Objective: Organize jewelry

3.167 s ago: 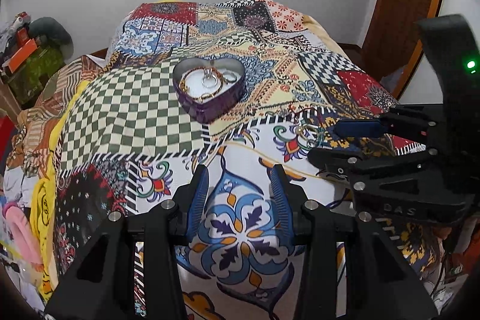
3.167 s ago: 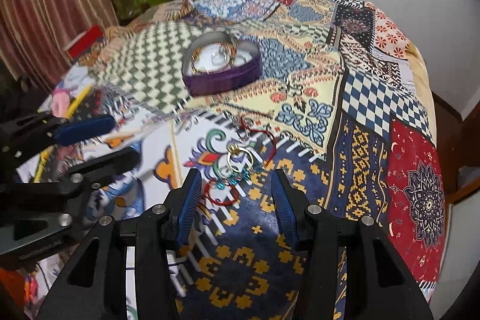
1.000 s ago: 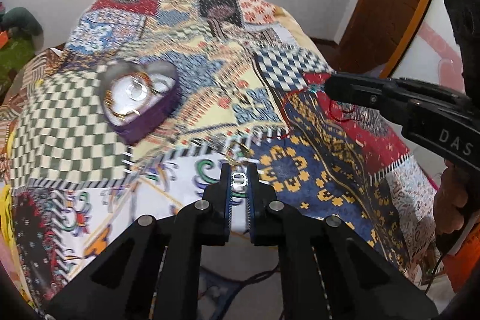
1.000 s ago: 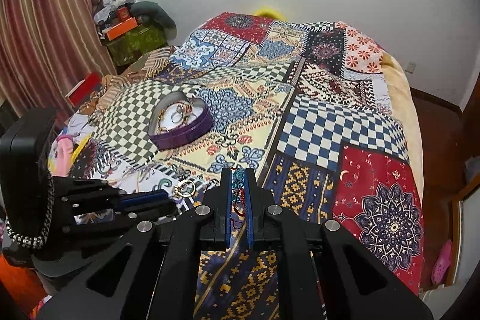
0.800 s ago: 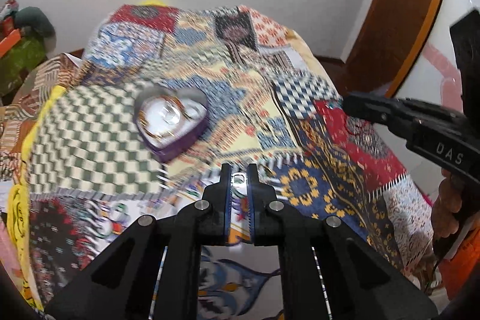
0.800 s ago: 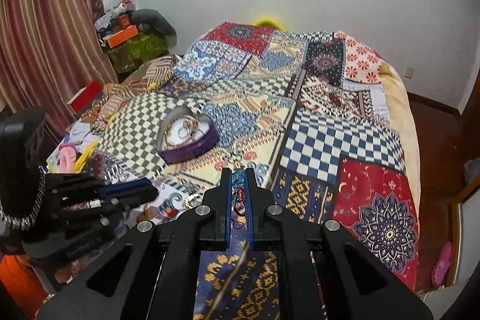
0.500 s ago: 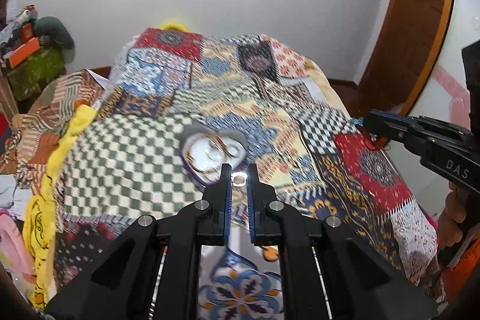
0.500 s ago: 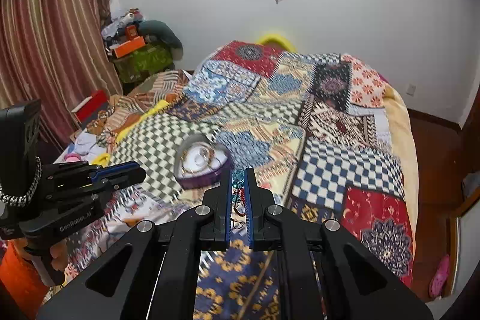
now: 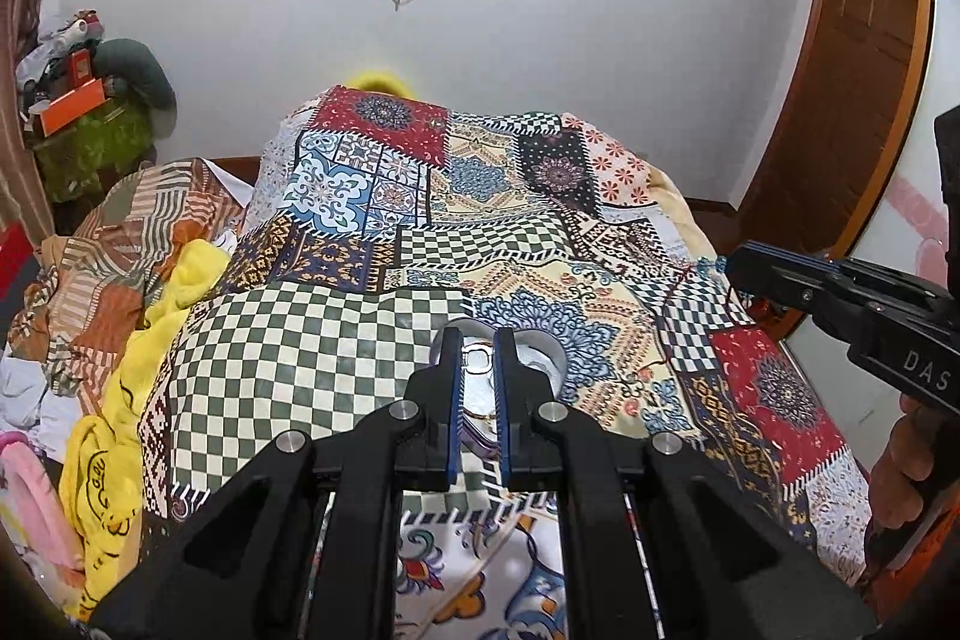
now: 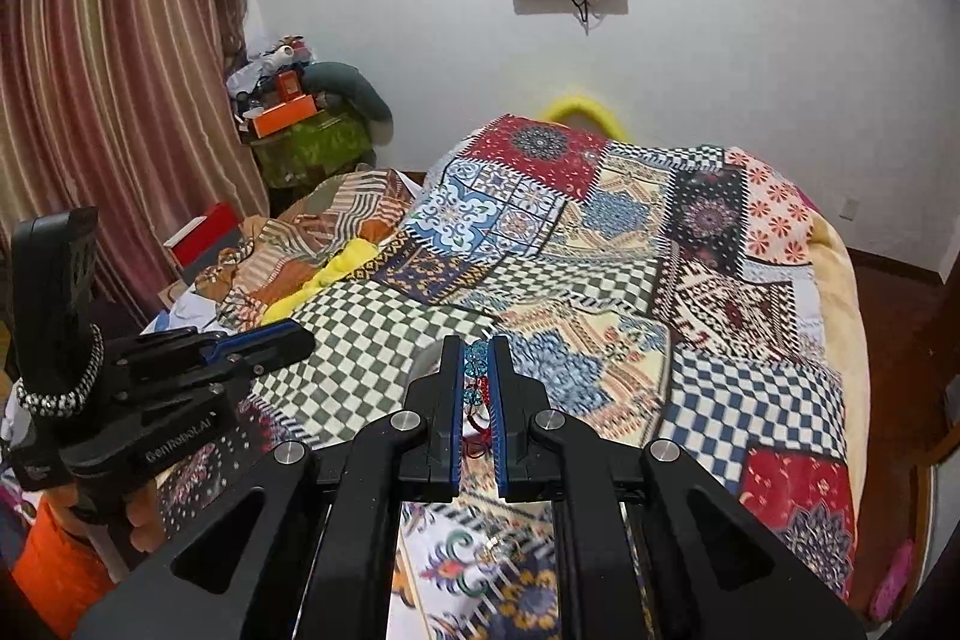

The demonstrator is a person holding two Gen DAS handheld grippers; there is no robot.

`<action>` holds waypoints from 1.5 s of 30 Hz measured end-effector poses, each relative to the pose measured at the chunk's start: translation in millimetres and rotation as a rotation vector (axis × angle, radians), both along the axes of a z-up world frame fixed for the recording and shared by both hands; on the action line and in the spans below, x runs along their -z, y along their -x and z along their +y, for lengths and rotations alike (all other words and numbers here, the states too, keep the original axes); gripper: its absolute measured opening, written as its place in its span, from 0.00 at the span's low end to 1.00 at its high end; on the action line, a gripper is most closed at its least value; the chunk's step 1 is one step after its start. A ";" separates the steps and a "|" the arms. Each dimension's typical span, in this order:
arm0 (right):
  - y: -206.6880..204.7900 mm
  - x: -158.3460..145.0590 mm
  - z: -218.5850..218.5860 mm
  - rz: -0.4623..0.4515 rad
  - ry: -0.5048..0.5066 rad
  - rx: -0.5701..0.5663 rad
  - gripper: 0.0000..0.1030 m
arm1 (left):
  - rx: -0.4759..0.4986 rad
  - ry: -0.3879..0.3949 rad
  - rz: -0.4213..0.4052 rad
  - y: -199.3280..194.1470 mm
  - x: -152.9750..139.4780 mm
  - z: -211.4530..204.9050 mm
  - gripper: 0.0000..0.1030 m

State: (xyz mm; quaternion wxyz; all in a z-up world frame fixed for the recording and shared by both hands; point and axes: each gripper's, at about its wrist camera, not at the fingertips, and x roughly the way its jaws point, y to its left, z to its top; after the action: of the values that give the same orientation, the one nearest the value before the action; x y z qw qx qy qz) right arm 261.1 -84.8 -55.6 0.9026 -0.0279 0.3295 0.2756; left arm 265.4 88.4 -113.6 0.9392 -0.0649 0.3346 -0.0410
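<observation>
Left gripper (image 9: 478,342): jaws pressed almost together, pinching a small silver metal ring (image 9: 477,359) close to the tips. Held so near the tips probably to let the piece drop cleanly when the jaws part. Pointed downward and lined up with the heart-shaped metal tin (image 9: 555,361), which shows only as a pale rim on both sides of the black fingers; seemingly placed there as the one container for all pieces. Whether the ring is directly above the opening or short of it: cannot tell.

Right gripper (image 10: 478,345): also closed, clamping a turquoise beaded ornament with red thread (image 10: 477,361), the thread hanging loose between the pads. Lifted clear of the cloth, likely waiting for its turn at the tin, since two grippers would crowd one small opening. From the left wrist view, seen off to the right, well apart from the tin, with a hand (image 9: 906,472) on its grip.

Underneath everything, a patchwork bedspread (image 9: 312,358) of green checks and floral squares: soft and busy, easy to lose small jewelry on, so carrying above it makes sense.
</observation>
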 end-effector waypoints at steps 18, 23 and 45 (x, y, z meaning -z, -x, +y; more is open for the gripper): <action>-53.7 53.6 31.8 0.173 -0.009 -0.047 0.07 | 0.039 0.022 0.115 -53.9 61.4 2.2 0.07; -66.8 76.9 35.6 0.246 0.013 -0.060 0.07 | 0.064 0.029 0.152 -65.4 76.0 -2.4 0.07; -82.0 107.7 36.8 0.386 0.038 -0.082 0.21 | 0.078 0.014 0.183 -71.5 82.1 -7.5 0.14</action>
State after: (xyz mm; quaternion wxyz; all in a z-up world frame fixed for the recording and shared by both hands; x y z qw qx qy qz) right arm 343.2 -47.9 -163.3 0.8100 -0.0050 0.5002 0.3061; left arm 336.9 80.9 -195.7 0.9021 -0.0617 0.4208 -0.0738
